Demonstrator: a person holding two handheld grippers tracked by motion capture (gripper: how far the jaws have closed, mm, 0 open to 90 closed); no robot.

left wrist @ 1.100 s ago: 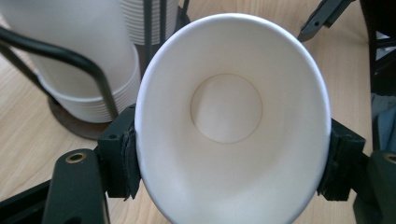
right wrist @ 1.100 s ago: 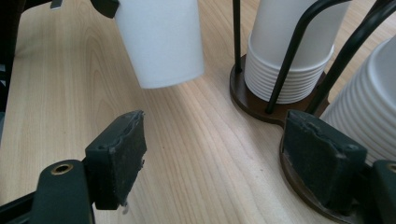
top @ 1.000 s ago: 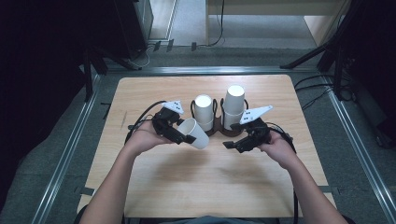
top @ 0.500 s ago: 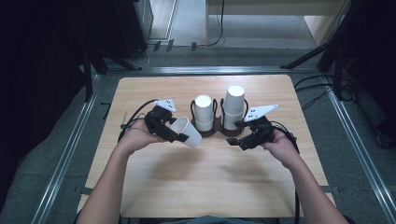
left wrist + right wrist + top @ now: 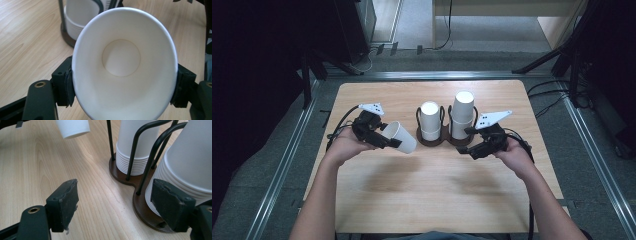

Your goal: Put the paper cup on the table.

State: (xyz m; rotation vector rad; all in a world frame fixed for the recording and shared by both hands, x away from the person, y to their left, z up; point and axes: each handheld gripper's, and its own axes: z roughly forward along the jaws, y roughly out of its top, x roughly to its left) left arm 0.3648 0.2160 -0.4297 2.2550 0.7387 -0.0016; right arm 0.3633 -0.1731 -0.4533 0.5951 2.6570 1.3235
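Leftward toward the table's left edge we carried the white paper cup (image 5: 401, 137), clamped in our left gripper (image 5: 388, 142). Our right gripper (image 5: 468, 150), jaws apart, waits beside the dark two-stack cup holder (image 5: 436, 141).

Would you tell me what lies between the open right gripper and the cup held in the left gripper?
Bare wooden table; in the right gripper view nothing stands between the right gripper and the held cup.

Your high view looks forward and down on the whole table (image 5: 432, 200). Your left gripper view sits very close behind a paper cup (image 5: 125, 67), staring into its mouth. Your right gripper view looks low across the wood at the cup rack (image 5: 140, 202). All three share that rack.
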